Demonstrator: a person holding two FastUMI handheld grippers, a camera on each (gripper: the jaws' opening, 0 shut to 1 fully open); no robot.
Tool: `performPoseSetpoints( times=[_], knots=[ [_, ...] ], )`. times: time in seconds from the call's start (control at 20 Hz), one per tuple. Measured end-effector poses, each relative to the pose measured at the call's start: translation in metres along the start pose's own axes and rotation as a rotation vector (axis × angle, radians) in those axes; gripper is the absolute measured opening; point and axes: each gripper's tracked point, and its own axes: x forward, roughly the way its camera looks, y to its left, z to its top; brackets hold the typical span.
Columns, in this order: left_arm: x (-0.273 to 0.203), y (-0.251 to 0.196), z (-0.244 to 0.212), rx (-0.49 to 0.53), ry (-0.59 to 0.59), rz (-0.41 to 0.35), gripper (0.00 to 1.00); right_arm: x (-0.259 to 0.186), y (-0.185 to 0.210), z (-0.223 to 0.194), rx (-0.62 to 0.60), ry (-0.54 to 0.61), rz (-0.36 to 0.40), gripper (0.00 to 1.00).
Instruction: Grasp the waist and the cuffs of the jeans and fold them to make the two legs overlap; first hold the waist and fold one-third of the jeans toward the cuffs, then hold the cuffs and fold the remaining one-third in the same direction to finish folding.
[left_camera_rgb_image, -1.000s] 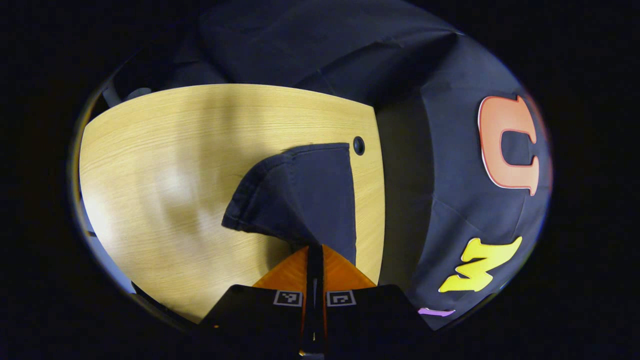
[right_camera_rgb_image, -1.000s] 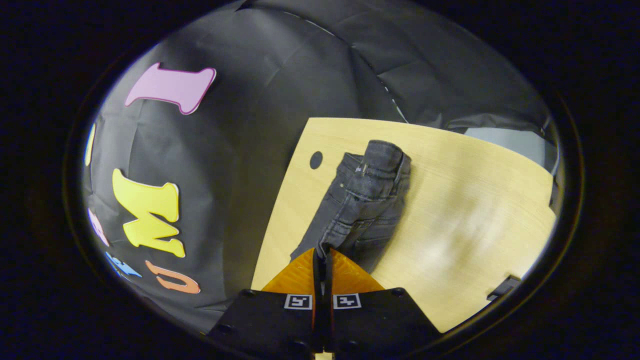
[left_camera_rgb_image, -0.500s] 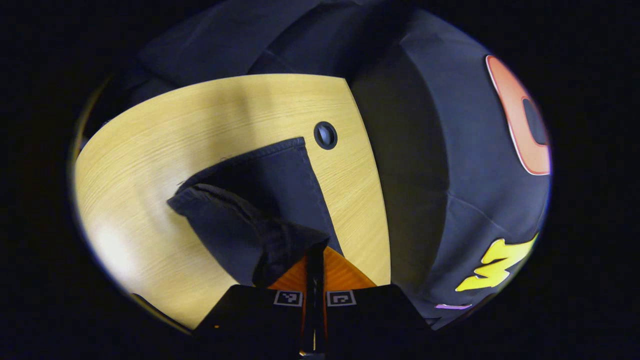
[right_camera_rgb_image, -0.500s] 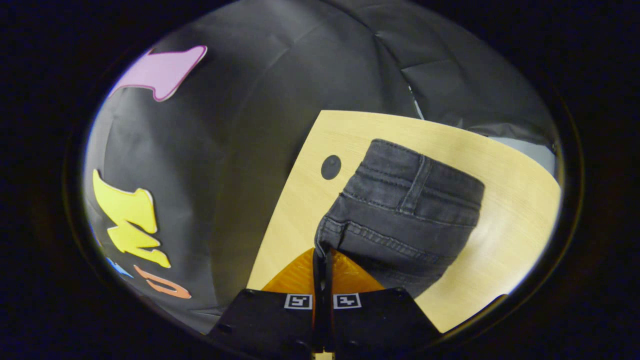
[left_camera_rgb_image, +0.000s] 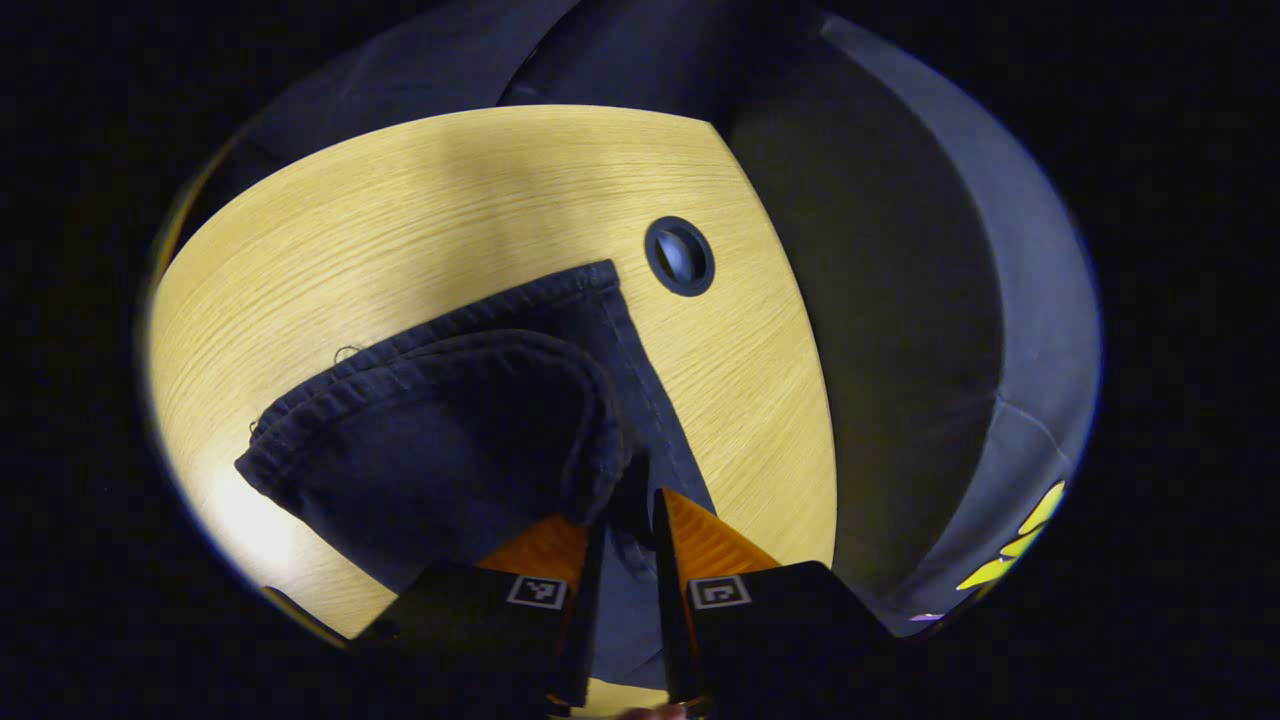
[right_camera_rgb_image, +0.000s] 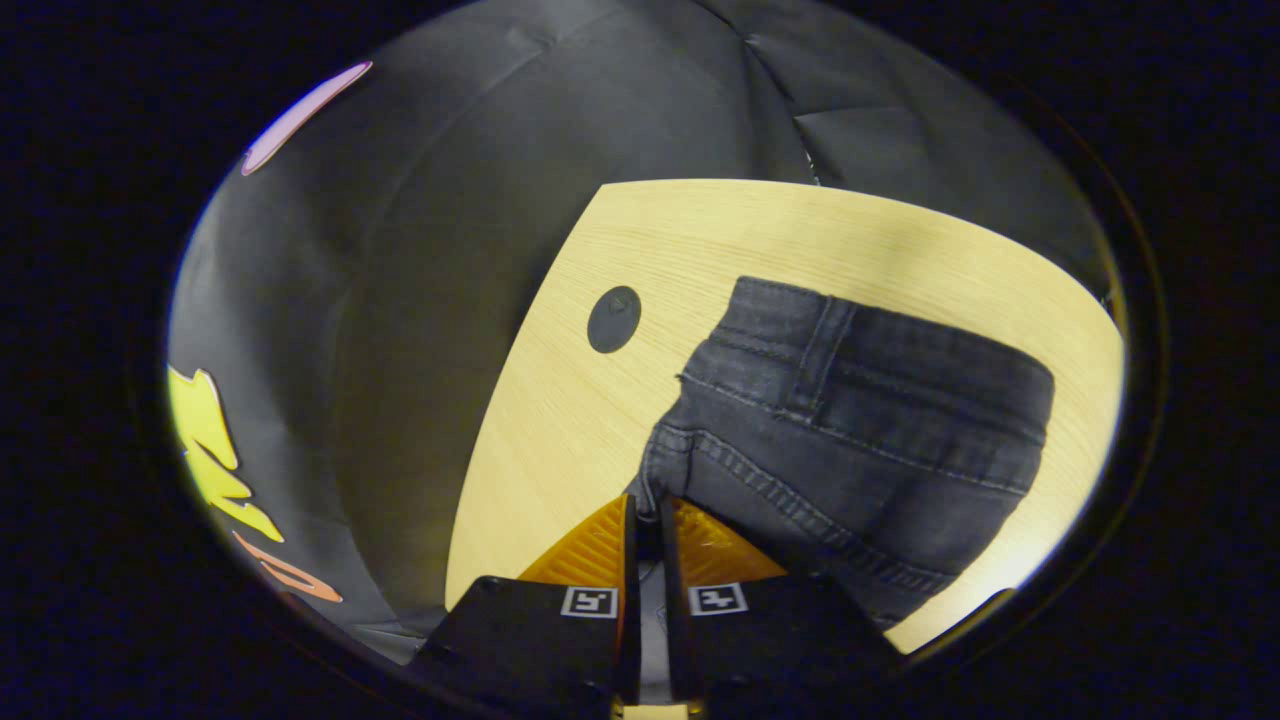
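Dark jeans lie folded on the wooden table. In the left gripper view two hemmed cuff ends lie stacked, the upper one bulging just ahead of my left gripper, whose fingers stand slightly apart with dark cloth loose in the gap. In the right gripper view the waistband and a belt loop of the jeans rest flat on the table. My right gripper is low at the near corner of that fold, its fingers close together with the denim edge pinched between the tips.
A round cable hole sits in the tabletop just beyond the cuffs, near the table's edge; the cable hole lies left of the waistband. Black booth cloth hangs past that edge. Bare wood stretches on the far side of the jeans.
Both grippers have come down toward the table, carrying the cloth over until it lies flat in a fold. The left gripper's fingers have parted; the right gripper's gap has widened only slightly.
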Motion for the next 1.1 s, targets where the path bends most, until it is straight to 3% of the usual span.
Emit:
performPoseSetpoints(
  times=[0.05,0.1,0.15,0.3,0.35,0.5,0.6,0.7,0.75,0.85,0.95,1.1],
  knots=[
    [-0.004,-0.007,-0.001,0.031,-0.007,0.004,0.51,0.002,0.003,0.0,-0.004,-0.009,0.009,0.19],
    [-0.008,-0.009,0.0,0.07,-0.022,0.042,0.72,0.002,0.007,0.001,-0.013,-0.015,0.023,0.25],
    [-0.014,-0.009,0.002,0.111,-0.035,0.085,0.93,-0.002,0.013,0.001,-0.031,-0.021,0.049,0.41],
    [-0.033,-0.033,0.004,0.152,-0.07,0.056,0.99,-0.011,0.021,0.006,-0.111,-0.073,0.034,0.9],
    [-0.044,-0.043,0.005,0.166,-0.082,0.043,0.99,-0.017,0.025,0.005,-0.127,-0.084,0.033,0.97],
    [-0.089,-0.076,0.015,0.267,-0.176,0.031,0.99,-0.042,0.03,0.004,-0.196,-0.124,0.023,0.97],
    [-0.131,-0.109,0.019,0.416,-0.26,0.001,0.99,-0.074,0.041,-0.001,-0.283,-0.165,0.046,0.97],
    [-0.152,-0.157,0.008,0.591,-0.355,-0.038,0.99,-0.112,0.054,-0.004,-0.423,-0.235,0.066,0.97],
    [-0.191,-0.16,0.005,0.675,-0.411,-0.062,0.99,-0.131,0.061,-0.005,-0.507,-0.283,0.073,0.97],
    [-0.225,-0.183,-0.015,0.814,-0.523,-0.107,0.99,-0.175,0.076,-0.011,-0.671,-0.389,0.107,0.97],
    [-0.256,-0.204,-0.039,0.906,-0.627,-0.146,0.99,-0.22,0.088,-0.028,-0.8,-0.472,0.155,0.97],
    [-0.301,-0.21,-0.067,0.977,-0.749,-0.179,0.99,-0.272,0.073,-0.05,-0.959,-0.566,0.128,0.98]
  ],
)
